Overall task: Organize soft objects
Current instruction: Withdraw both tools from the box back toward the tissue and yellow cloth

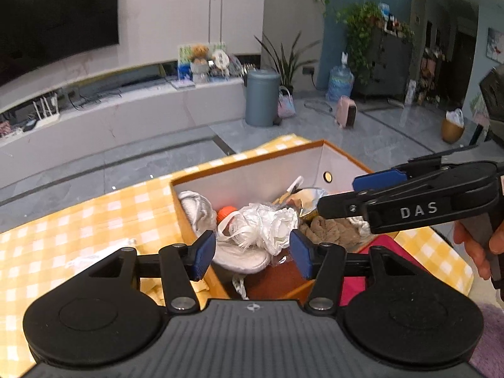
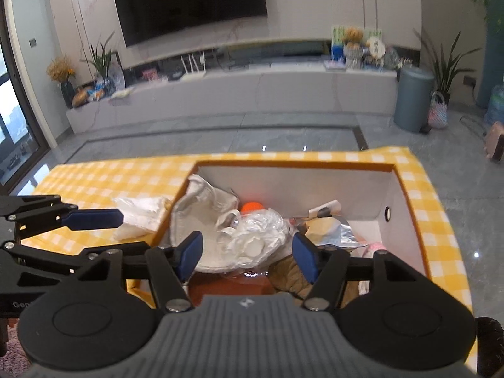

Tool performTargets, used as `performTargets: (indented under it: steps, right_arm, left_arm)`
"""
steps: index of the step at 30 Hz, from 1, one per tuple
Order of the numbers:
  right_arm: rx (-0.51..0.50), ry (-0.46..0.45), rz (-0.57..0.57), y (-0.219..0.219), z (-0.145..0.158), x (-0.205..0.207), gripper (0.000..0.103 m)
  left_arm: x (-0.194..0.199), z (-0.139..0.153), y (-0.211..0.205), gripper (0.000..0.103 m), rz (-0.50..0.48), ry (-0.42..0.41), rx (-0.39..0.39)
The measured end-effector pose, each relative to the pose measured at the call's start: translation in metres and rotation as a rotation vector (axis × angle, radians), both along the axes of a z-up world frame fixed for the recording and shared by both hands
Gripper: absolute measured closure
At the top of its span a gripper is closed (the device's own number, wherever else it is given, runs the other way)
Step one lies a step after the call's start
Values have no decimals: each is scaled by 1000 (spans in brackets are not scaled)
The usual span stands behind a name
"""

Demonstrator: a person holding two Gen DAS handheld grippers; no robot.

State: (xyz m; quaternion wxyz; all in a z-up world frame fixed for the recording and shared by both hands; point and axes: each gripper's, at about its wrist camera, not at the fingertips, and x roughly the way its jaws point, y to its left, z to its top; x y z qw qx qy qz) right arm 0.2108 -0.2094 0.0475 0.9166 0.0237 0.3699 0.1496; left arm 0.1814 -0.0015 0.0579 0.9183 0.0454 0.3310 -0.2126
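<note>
1. Left wrist view: the worktop [image 1: 78, 214] has a yellow and white check cloth on it. An orange box [image 1: 252, 170] with white walls inside sits on the cloth at 12 o'clock from the left gripper [image 1: 253, 253].
2. The soft things lie in the box: a crumpled white plastic bag [image 1: 267, 223] in the middle, a white cloth [image 1: 195, 208] at 10 o'clock, a small orange ball [image 1: 226, 211] between them, and a brown fuzzy cloth [image 1: 330, 230] at 2 o'clock.
3. The left gripper's blue pads stand apart above the box. Nothing is pinched between them.
4. The right gripper [image 1: 346, 189] comes in from 3 o'clock, held by a hand [image 1: 478, 245]. Its side says "DAS" in white letters.
5. The room has a grey tile floor [image 1: 315, 132], a big black TV [image 1: 56, 15] at 10 o'clock, a long white shelf [image 1: 126, 110] under it, a grey bin [image 1: 262, 97] at 12 o'clock and green plants [image 1: 362, 25] at 1 o'clock.
6. Right wrist view: the same box [image 2: 409, 195] is at 12 o'clock on the check cloth [image 2: 110, 173]. The white bag [image 2: 261, 233] lies between the right gripper's [image 2: 249, 255] pads, but the pads are wide apart and do not press it.
7. Another white bag [image 2: 141, 211] lies on the cloth outside the box at 10 o'clock.
8. The left gripper [image 2: 94, 217] shows at 9 o'clock. The letters "Gen" can be read on it; the rest is cut off.
9. The TV [image 2: 189, 3] hangs at 12 o'clock and the bin [image 2: 412, 97] stands at 2 o'clock.
</note>
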Motion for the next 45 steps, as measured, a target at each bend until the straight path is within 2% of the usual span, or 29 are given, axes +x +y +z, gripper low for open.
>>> performTargets:
  steps: [5,10,15,21,25,31,45]
  right_arm:
    - [31,-85,-21,9,12,-51,40]
    - [96,-129,-54,19,8,-103,40]
    - [129,-145,-99,34,-4,-146,40]
    - [74,-192,-99,64,-21,-184,40]
    - [37,-174,-77,82,-36,-188,40]
    - [-19,-193,-44,107,-47,-186,40]
    - [-106,-148,84,157,-61,-147,40]
  left_arm:
    - [-38,10,20,40,49,-52,-45]
    - [-76,11,39,40,87,-83,-62]
    - [-104,4,55,40,124,-79,-72]
    - [-120,-14,72,40,144,-35,-91]
    - [-122,-24,82,40,153,-4,-97]
    - [-127,-36,105,40,192,27,-112]
    - [-100,-45,141,40,238,72,-129]
